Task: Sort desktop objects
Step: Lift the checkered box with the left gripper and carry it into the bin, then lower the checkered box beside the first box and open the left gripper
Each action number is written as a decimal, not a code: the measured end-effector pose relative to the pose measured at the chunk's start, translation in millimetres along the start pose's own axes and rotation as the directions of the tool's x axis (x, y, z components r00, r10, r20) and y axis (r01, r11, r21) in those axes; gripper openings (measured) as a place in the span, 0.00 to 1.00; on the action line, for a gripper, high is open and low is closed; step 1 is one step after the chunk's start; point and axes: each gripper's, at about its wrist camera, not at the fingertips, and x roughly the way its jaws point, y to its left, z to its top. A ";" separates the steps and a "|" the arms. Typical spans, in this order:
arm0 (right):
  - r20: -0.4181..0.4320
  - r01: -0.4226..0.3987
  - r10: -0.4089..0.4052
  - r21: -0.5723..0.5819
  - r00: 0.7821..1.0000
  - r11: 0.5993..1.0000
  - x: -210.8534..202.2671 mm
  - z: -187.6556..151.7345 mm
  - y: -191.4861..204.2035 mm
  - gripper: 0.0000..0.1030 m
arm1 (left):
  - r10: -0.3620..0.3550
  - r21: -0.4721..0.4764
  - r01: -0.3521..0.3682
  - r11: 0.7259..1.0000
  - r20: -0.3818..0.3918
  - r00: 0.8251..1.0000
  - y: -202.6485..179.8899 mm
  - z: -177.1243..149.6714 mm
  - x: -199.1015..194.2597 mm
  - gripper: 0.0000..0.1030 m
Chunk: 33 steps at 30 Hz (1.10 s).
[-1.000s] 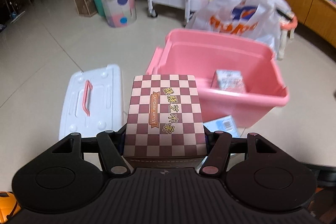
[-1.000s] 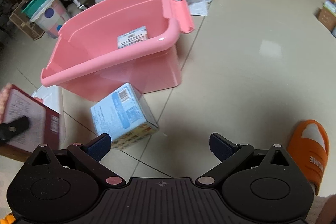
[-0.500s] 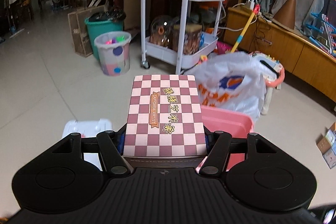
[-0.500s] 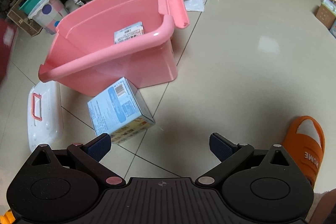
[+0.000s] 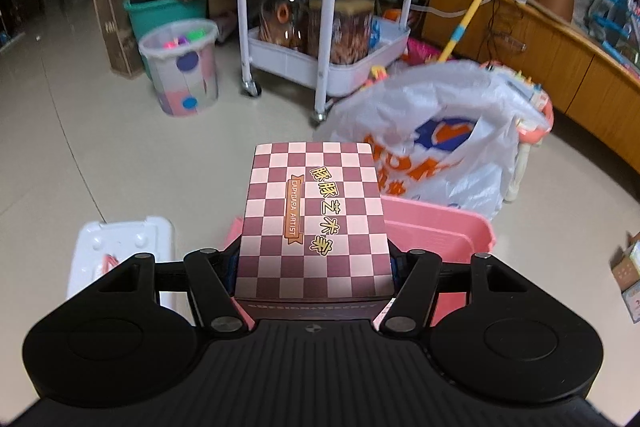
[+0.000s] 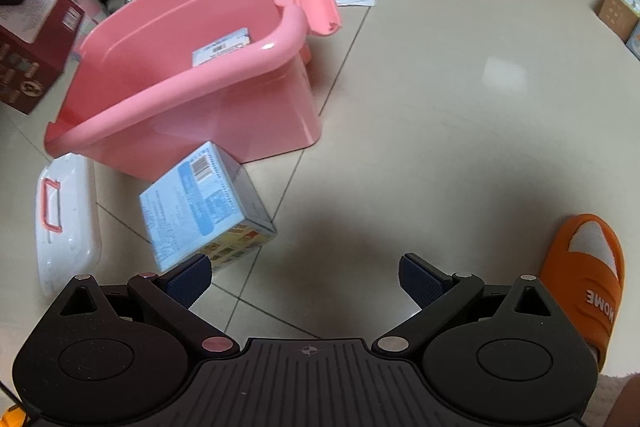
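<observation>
My left gripper is shut on a maroon-and-pink checkered box and holds it in the air above the near-left side of the pink bin. The same box shows in the right wrist view at the far left, beside the bin. A small white-and-blue box lies inside the bin. A light blue box lies tilted on the floor in front of the bin. My right gripper is open and empty, just right of the blue box.
The bin's white lid lies on the floor left of the bin. A white plastic bag and a white trolley stand behind it. A spotted bucket is far left. An orange slipper is at right.
The left gripper has lifted the checkered box and tilted up, then come down a little toward the bin. The right gripper has moved slightly closer to the blue box.
</observation>
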 end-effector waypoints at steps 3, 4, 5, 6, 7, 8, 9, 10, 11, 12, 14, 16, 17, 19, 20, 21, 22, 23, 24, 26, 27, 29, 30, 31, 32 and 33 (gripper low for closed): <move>-0.009 0.009 -0.009 0.016 1.000 1.000 7.7 0.6 -4.3 0.96 | -0.005 0.005 0.005 1.000 -0.045 0.999 -2.0 -2.1 27.6 0.61; -0.013 0.012 -0.012 0.023 1.000 1.000 10.4 0.8 -5.9 0.96 | -0.007 0.008 0.007 1.000 -0.060 0.998 -2.7 -2.5 36.8 0.61; -0.017 0.015 -0.014 0.030 1.000 0.999 13.2 0.8 -7.5 0.96 | -0.008 0.012 0.009 1.000 -0.072 0.997 -3.4 -3.3 44.8 0.61; -0.022 0.018 -0.017 0.038 1.000 0.999 16.1 0.6 -9.0 0.96 | -0.008 0.022 0.010 1.000 -0.082 0.997 -3.9 -4.9 51.3 0.61; -0.027 0.022 -0.021 0.044 0.999 0.999 18.7 0.2 -10.1 0.96 | -0.007 0.031 0.010 0.999 -0.098 0.995 -3.8 -6.3 59.7 0.61; -0.034 0.026 -0.025 0.051 0.999 0.998 21.4 0.0 -11.0 0.96 | -0.004 0.034 0.008 0.999 -0.115 0.993 -3.2 -7.4 68.4 0.61; -0.039 0.027 -0.025 0.057 0.999 0.998 23.7 0.0 -11.5 0.96 | -0.001 0.038 0.006 0.999 -0.132 0.991 -2.7 -8.4 77.0 0.61; -0.042 0.026 -0.024 0.061 0.999 0.998 25.6 0.2 -11.6 0.96 | 0.001 0.039 0.005 0.999 -0.148 0.989 -2.3 -9.4 85.1 0.61; -0.044 0.024 -0.022 0.064 0.999 0.998 27.2 0.9 -11.3 0.96 | 0.000 0.036 0.006 0.999 -0.164 0.986 -1.8 -10.1 92.4 0.61; -0.045 0.022 -0.019 0.066 0.999 0.998 28.8 1.8 -11.0 0.96 | -0.001 0.032 0.007 0.999 -0.179 0.984 -1.8 -10.6 99.0 0.61; -0.043 0.021 -0.018 0.062 0.999 0.998 31.3 3.8 -9.7 0.96 | -0.005 0.031 0.012 0.999 -0.202 0.979 -4.4 -10.9 110.3 0.61; -0.047 0.024 -0.021 0.053 0.999 0.998 33.8 5.6 -9.0 0.96 | -0.011 0.034 0.019 0.999 -0.221 0.975 -8.4 -11.9 119.9 0.61; -0.048 0.025 -0.022 0.051 0.999 0.998 35.1 6.3 -8.9 0.96 | -0.014 0.035 0.023 0.999 -0.229 0.973 -10.6 -12.4 124.1 0.61; -0.054 0.027 -0.024 0.057 0.998 0.998 37.8 7.1 -10.1 0.96 | -0.025 0.035 0.035 0.999 -0.247 0.969 -13.2 -12.8 133.0 0.61; -0.058 0.028 -0.024 0.063 0.998 0.998 38.9 7.4 -11.4 0.96 | -0.028 0.039 0.039 0.998 -0.257 0.966 -14.4 -13.4 137.1 0.61; -0.060 0.030 -0.026 0.070 0.998 0.997 39.9 7.9 -12.8 0.96 | -0.024 0.052 0.039 0.998 -0.266 0.964 -16.2 -15.2 140.3 0.61; -0.062 0.033 -0.028 0.076 0.998 0.997 40.9 8.5 -14.1 0.96 | -0.018 0.068 0.038 0.997 -0.276 0.961 -18.0 -17.1 143.5 0.61; -0.064 0.035 -0.030 0.081 0.997 0.996 41.9 9.2 -15.6 0.96 | -0.008 0.084 0.033 0.996 -0.286 0.958 -19.3 -19.0 146.4 0.61; -0.066 0.038 -0.033 0.086 0.997 0.996 42.9 9.8 -16.9 0.96 | 0.004 0.095 0.026 0.995 -0.297 0.955 -19.9 -20.4 149.3 0.61; -0.070 0.043 -0.037 0.094 0.997 0.995 44.7 10.7 -19.0 0.96 | 0.027 0.113 0.010 0.994 -0.318 0.948 -20.4 -23.0 155.1 0.61; -0.074 0.044 -0.037 0.096 0.997 0.994 45.5 11.2 -20.0 0.96 | 0.036 0.112 0.001 0.994 -0.329 0.944 -19.0 -24.0 157.5 0.61; -0.077 0.044 -0.037 0.097 0.996 0.994 46.3 12.4 -20.9 0.96 | 0.051 0.137 -0.005 0.991 -0.337 0.940 -20.8 -25.4 161.3 0.61; -0.077 0.044 -0.037 0.096 0.996 0.994 46.4 13.1 -21.0 0.96 | 0.054 0.150 -0.003 0.989 -0.340 0.939 -22.5 -26.0 162.8 0.61; -0.079 0.044 -0.036 0.095 0.996 0.994 46.7 13.9 -20.8 0.96 | 0.052 0.153 0.002 0.988 -0.346 0.937 -23.8 -26.6 164.4 0.61; -0.079 0.042 -0.034 0.095 0.996 0.995 46.9 14.6 -20.7 0.96 | 0.049 0.155 0.006 0.988 -0.352 0.935 -25.1 -27.2 165.9 0.61; -0.079 0.039 -0.032 0.094 0.996 0.995 47.1 15.2 -20.5 0.96 | 0.048 0.155 0.009 0.988 -0.360 0.932 -26.1 -28.0 167.6 0.61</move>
